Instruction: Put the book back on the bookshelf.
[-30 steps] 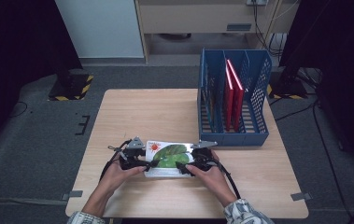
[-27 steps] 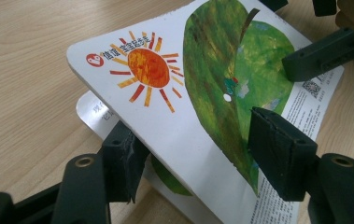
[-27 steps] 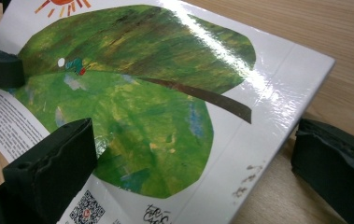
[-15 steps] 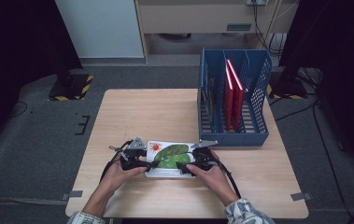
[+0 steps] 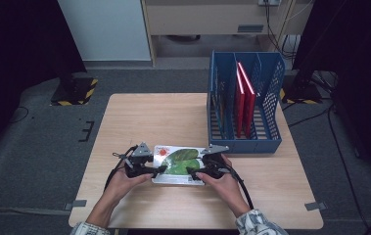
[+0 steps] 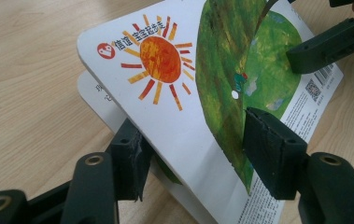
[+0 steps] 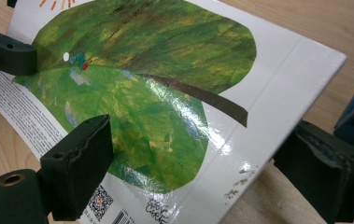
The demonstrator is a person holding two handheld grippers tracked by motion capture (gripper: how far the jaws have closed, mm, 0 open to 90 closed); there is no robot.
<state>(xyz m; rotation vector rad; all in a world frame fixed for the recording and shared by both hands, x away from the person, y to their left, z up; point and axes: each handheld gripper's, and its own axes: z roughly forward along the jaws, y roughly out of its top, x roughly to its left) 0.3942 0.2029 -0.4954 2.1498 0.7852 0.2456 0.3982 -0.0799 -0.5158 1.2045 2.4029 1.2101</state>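
A picture book [image 5: 180, 164] with a green leaf and an orange sun on its white cover lies near the table's front edge. My left gripper [image 5: 161, 169] is at its left end. In the left gripper view the raised cover [image 6: 165, 70] runs slantwise between the jaws of my left gripper [image 6: 195, 144], one under it and one over it, still spread. My right gripper [image 5: 191, 172] straddles the right, spine side of the book [image 7: 165, 70]. One jaw of the right gripper [image 7: 195, 154] is above the leaf, the other below the edge. Both grippers' jaws have just been closing around the book.
A blue mesh file rack [image 5: 244, 142] stands at the right back of the wooden table [image 5: 149, 117], with red books [image 5: 244, 98] upright in it. It is close behind my right gripper. Dark floor, cables and furniture surround the table.
Both hands stay at the book's ends. The two grippers' jaws look slightly narrower around the book than before.
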